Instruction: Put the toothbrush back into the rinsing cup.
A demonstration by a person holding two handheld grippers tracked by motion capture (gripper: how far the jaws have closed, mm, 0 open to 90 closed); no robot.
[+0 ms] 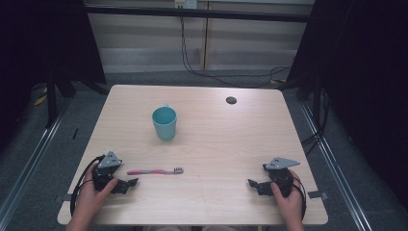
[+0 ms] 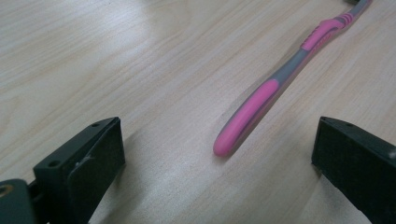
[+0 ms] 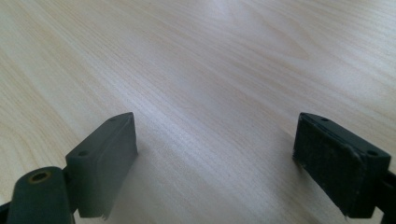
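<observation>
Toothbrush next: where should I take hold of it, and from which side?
Probably grip the toothbrush at the pink handle end, across its narrow width. It lies flat with that end nearest the open left tool, bristles pointing away towards the right. Come from the left, jaws either side of the handle.

- Toothbrush [image 1: 155,171]: pink handle, grey stripes.
- Cup [image 1: 164,123]: plain teal.
- Table [image 1: 226,139]: pale wood grain.
- Both grippers' jaws: black.
</observation>
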